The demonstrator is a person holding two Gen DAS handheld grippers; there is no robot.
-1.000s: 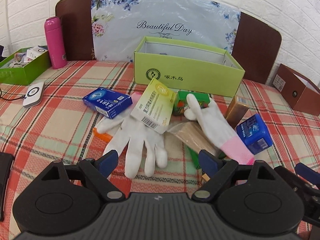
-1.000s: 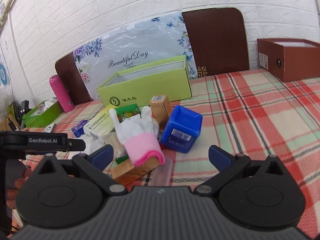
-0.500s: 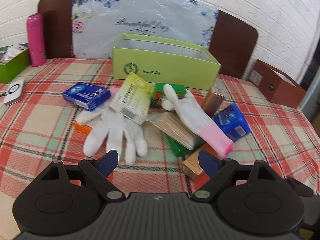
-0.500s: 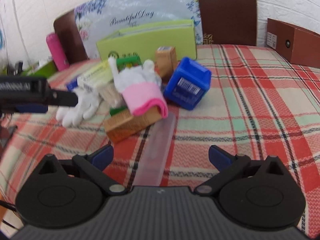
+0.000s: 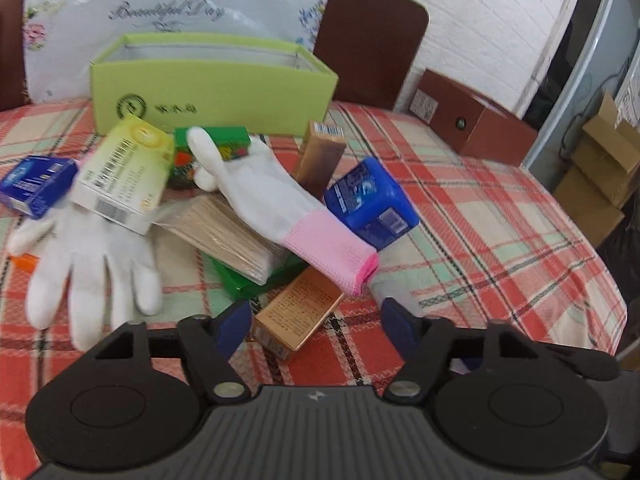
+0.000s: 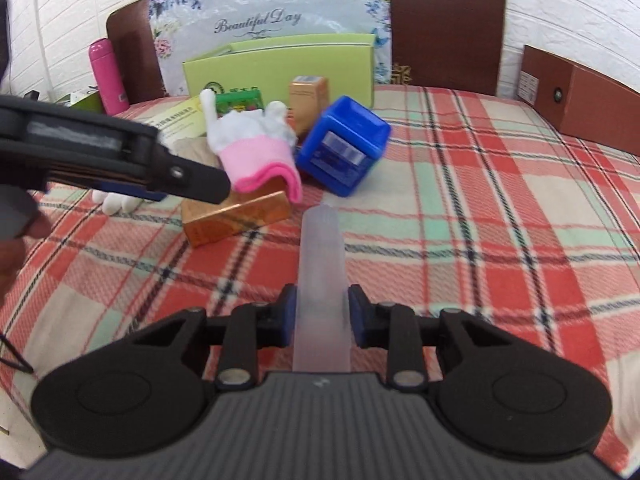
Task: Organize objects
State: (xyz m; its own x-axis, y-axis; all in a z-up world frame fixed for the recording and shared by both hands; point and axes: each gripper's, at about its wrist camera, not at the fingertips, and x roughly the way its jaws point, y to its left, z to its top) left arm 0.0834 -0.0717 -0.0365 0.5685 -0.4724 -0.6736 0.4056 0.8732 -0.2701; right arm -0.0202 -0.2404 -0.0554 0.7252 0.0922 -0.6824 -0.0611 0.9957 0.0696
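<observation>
On the red plaid cloth-covered surface (image 6: 480,208), right gripper (image 6: 322,316) fingers are closing on a frosted translucent plastic tube (image 6: 322,264); left gripper (image 5: 316,326) fingers, closing too, straddle a copper-brown carton (image 5: 298,316) untouched

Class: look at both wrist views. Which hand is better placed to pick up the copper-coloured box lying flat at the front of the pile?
Left. The left gripper has the copper box between its closing jaws. The right gripper's jaws are closing around the frosted tube.
</observation>
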